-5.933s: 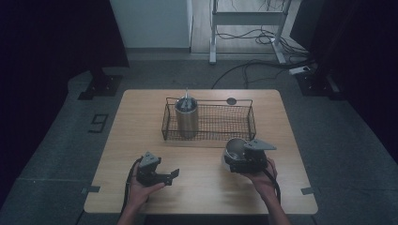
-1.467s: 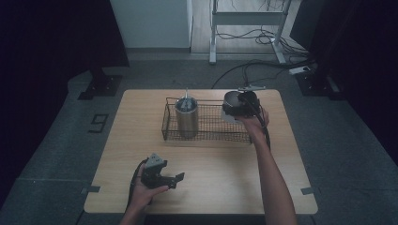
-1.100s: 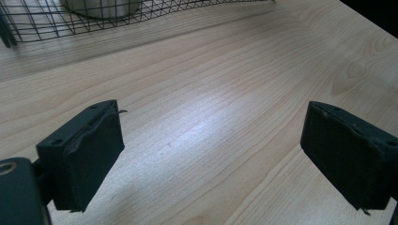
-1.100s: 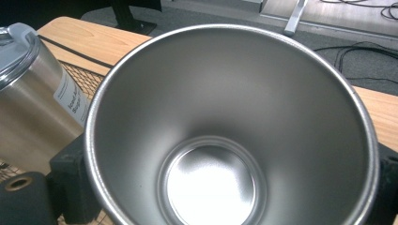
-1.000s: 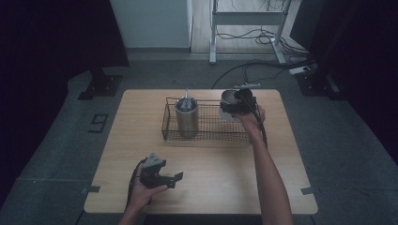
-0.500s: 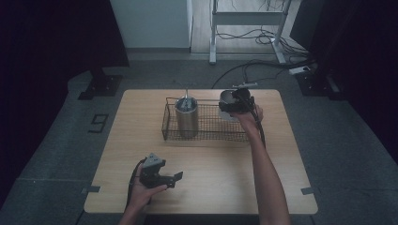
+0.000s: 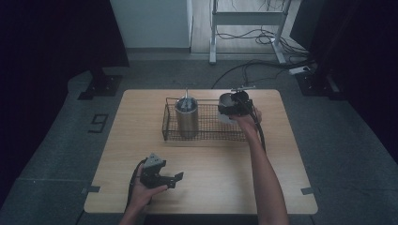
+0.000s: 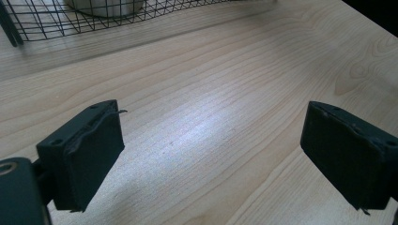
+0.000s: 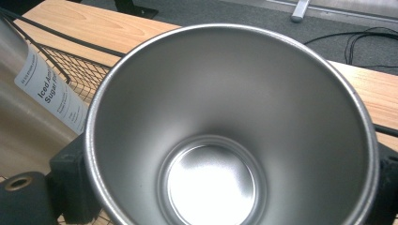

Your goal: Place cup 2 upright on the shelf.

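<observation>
The right gripper view looks down into an empty steel cup with its jaws closed on the cup's sides, and shows a printed label on the tumbler at left. In the high view the right gripper holds the cup over the right end of the basket, arm stretched forward at upper centre; the tumbler stands at the basket's left. The left gripper rests low on the worktop, jaws wide apart and holding nothing.

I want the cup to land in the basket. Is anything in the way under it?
Nothing visible is. The right gripper holds the cup over the basket's right end; the other cup stands further left.
</observation>
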Tool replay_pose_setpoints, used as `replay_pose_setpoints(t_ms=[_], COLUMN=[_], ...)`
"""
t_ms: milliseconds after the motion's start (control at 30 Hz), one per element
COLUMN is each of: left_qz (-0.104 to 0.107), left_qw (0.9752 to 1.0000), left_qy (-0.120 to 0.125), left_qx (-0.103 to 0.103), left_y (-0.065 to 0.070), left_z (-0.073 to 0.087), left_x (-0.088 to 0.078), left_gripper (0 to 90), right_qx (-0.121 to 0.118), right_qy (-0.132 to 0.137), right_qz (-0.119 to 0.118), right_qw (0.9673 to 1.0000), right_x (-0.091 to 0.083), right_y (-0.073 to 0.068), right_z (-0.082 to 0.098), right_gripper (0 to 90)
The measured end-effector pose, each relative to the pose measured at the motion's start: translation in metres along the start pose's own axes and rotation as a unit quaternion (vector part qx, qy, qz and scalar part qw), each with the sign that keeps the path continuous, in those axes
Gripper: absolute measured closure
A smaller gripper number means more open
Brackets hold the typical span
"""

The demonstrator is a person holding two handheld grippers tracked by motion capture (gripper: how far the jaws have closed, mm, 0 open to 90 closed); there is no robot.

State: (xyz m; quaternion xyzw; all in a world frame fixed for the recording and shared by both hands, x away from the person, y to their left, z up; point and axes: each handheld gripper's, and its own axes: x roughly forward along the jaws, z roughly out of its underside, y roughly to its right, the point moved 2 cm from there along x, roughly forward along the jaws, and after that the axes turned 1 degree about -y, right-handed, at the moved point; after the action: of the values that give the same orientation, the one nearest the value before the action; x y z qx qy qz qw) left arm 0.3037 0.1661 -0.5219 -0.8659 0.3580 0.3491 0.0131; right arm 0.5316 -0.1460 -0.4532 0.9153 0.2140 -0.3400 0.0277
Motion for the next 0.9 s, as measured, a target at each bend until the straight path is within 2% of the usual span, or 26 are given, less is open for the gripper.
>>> replay_pose_setpoints(t_ms=[900], left_qz=[0.001], left_qw=[1.0000], left_qy=[-0.007], left_qx=[0.003], left_y=[0.002], left_z=[0.001], left_x=[0.003], left_gripper=[6.3], right_qx=[0.001], right_qy=[-0.029], right_qz=[-0.001], right_qw=[0.9996], right_x=[0.015], right_y=[0.004], right_z=[0.022], right_gripper=[7.2])
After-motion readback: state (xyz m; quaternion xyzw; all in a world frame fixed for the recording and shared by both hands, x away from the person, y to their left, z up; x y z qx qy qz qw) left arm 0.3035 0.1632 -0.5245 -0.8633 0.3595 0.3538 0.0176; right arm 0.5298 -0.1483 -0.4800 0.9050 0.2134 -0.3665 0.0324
